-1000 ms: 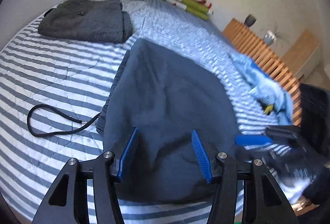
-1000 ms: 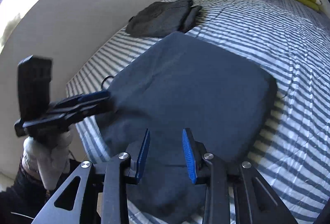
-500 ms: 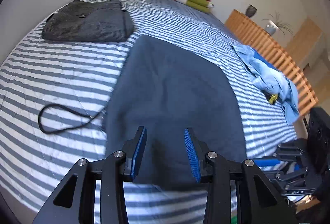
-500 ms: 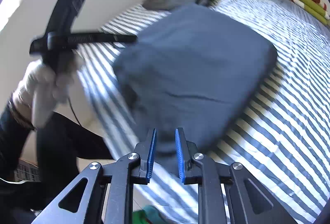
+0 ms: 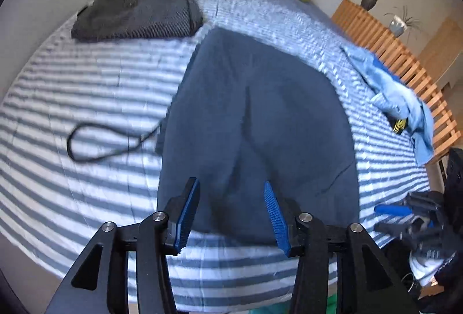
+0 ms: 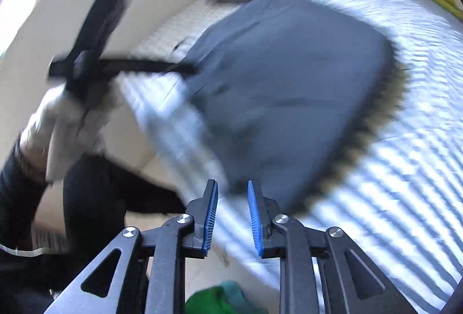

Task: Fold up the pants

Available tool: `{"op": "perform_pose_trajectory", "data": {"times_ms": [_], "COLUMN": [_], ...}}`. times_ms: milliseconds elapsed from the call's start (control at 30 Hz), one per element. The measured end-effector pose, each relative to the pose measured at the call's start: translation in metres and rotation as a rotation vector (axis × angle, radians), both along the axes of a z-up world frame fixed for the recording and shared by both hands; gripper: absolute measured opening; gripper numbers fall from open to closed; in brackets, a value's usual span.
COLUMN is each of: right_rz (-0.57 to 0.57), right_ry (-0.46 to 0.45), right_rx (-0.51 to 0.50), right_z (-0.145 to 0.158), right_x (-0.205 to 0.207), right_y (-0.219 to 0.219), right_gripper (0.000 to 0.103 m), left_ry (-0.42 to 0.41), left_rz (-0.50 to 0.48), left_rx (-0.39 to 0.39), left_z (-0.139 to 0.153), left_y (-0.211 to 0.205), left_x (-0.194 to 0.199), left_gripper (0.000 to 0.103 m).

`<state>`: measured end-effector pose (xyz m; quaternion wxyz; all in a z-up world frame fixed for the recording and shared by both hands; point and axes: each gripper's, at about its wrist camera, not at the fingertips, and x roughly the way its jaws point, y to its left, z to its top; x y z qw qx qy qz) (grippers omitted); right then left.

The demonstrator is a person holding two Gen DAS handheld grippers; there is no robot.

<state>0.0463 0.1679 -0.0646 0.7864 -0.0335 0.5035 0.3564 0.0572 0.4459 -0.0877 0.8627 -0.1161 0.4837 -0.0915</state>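
Now both the left gripper (image 5: pixel 231 212) and right gripper (image 6: pixel 231 215) have just reopened, empty, above the pants (image 5: pixel 260 117).

My left gripper (image 5: pixel 231 211) is black linkage bars with silver pivot screws and ribbed blue pads (image 5: pixel 185 215) — the right gripper (image 6: pixel 231 217) matches. At nine o'clock in the right wrist view, my hand (image 6: pixel 58 126) wears a white glove — dark sleeve (image 6: pixel 14 186) below.

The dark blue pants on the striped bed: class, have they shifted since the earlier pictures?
No. In the left wrist view the dark blue pants lie as before on the striped bed, beside the black cord loop and below the folded grey garment.
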Motion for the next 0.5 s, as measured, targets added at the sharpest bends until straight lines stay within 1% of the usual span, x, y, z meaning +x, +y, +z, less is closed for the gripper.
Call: {"op": "perform_pose_trajectory", "data": {"times_ms": [67, 133, 167, 200, 233, 300, 367, 467, 500], "right_rz": [-0.139, -0.247, -0.288, -0.322, -0.355, -0.402, -0.424, -0.444, -0.444], "right_ry": [-0.027, -0.032, -0.023, -0.009, 0.009, 0.058, 0.115, 0.173, 0.194], "right_rx": [0.032, 0.027, 0.018, 0.016, 0.018, 0.034, 0.068, 0.1, 0.108], "right_z": [0.006, 0.008, 0.006, 0.005, 0.005, 0.001, -0.005, -0.014, -0.017], "right_x": [0.024, 0.048, 0.06, 0.072, 0.084, 0.104, 0.118, 0.135, 0.142], "right_y": [-0.024, -0.039, -0.044, -0.049, -0.054, -0.06, -0.061, -0.057, -0.056], "right_gripper": [0.032, 0.039, 0.044, 0.045, 0.045, 0.047, 0.048, 0.049, 0.05], "left_ry": [-0.022, -0.033, -0.027, -0.009, 0.011, 0.047, 0.059, 0.107, 0.126], "left_rz": [-0.001, -0.006, -0.015, -0.025, -0.03, -0.032, -0.023, -0.009, -0.009], "left_rx": [0.006, 0.013, 0.001, -0.03, -0.063, -0.105, -0.098, -0.136, -0.137], "left_z": [0.01, 0.017, 0.019, 0.018, 0.017, 0.017, 0.015, 0.005, 0.0], "left_y": [0.003, 0.006, 0.008, 0.013, 0.017, 0.023, 0.029, 0.033, 0.034], "left_x": [0.012, 0.03, 0.041, 0.054, 0.066, 0.092, 0.113, 0.145, 0.155], "left_gripper": [0.069, 0.07, 0.072, 0.076, 0.083, 0.083, 0.083, 0.083, 0.083]}}
